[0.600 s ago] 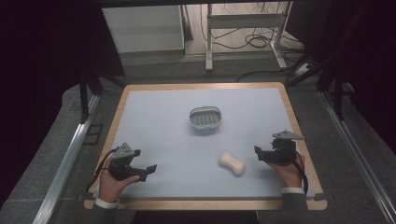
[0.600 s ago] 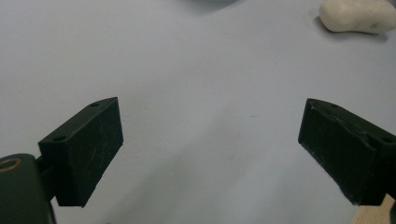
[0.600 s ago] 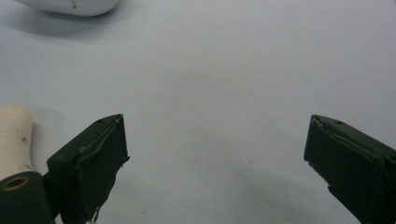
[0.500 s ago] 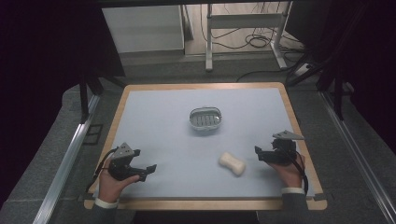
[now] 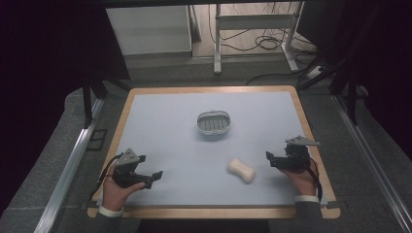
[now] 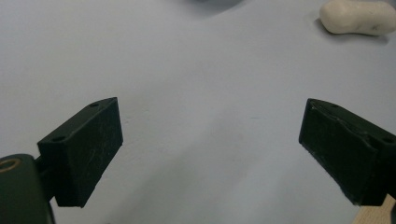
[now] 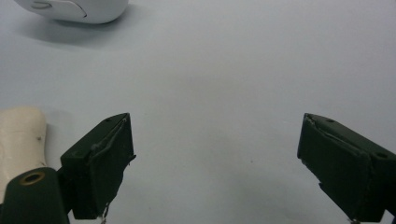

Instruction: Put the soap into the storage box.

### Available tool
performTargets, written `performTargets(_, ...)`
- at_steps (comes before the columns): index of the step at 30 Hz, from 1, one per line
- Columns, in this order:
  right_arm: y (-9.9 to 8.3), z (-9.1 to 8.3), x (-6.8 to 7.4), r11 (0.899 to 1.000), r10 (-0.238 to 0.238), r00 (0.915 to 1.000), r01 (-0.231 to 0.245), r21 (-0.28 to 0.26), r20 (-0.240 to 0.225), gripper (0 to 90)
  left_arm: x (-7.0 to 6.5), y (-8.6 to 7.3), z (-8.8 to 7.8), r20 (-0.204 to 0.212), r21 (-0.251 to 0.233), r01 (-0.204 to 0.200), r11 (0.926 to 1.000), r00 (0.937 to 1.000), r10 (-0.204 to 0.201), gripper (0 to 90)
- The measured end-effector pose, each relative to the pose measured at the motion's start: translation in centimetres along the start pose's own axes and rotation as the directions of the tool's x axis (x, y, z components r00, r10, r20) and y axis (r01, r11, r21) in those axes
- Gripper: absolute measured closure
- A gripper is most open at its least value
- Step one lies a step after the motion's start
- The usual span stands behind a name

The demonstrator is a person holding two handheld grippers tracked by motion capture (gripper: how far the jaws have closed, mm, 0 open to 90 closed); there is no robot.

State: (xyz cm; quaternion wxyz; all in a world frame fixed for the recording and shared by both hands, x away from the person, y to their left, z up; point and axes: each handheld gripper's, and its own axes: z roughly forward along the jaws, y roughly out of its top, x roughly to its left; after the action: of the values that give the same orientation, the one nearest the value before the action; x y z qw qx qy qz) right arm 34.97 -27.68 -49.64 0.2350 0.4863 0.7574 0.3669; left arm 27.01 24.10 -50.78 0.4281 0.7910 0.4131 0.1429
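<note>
A desk [image 5: 145, 111] with a pale blue-grey top and a wooden rim takes up the middle of the high view. Near the centre of the frame, a little above the middle, sits a small oval soap dish [image 5: 214, 123] with a slotted grey insert. Below and to the right of it, well apart from it, a cream-white bar of soap [image 5: 242, 170] with a pinched waist lies flat on the desk, tilted diagonally.

In the lower left of the high view, the left gripper [image 5: 151, 176] is held in a hand [image 5: 114, 191] low over the desk, pointing toward the right of the frame. In the left gripper view its two black fingers [image 6: 86, 149] stand wide apart with bare desk between them; the soap [image 6: 357, 17] lies in the upper right corner of that frame, well beyond the fingers.

In the lower right of the high view, the right gripper [image 5: 270, 159] is held in the other hand [image 5: 301, 178], pointing toward the left of the frame, with the soap near its tips. In the right gripper view its fingers [image 7: 100, 163] are also wide apart, holding nothing. The soap [image 7: 21, 140] lies just outside the finger at the left edge of that frame, and the white rim of the soap dish [image 7: 79, 9] shows at the upper left.
</note>
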Motion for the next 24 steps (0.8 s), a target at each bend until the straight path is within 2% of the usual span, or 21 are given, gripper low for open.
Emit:
performTargets(9, 0.3, -0.5, -0.1, 1.000, 0.004, 1.0000, -0.004, -0.004, -0.009, 12.2, 0.0, 0.0, 0.0, 0.003, -0.004, 0.010, 0.9999, 0.9999, -0.010, 6.3)
performTargets(17, 0.4, -1.0, 0.4, 1.000, -0.023, 0.9994, 0.024, 0.003, -0.026, 13.7, 0.1, 0.2, 0.3, 0.025, -0.004, 0.027, 0.9996, 0.9993, -0.027, 6.5)
performTargets(24, 0.8, -1.3, 1.3, 0.998, -0.047, 0.9967, 0.050, 0.035, -0.066, 13.8, 0.1, 0.2, 0.2, 0.017, 0.001, 0.027, 0.9996, 0.9995, -0.027, 6.5)
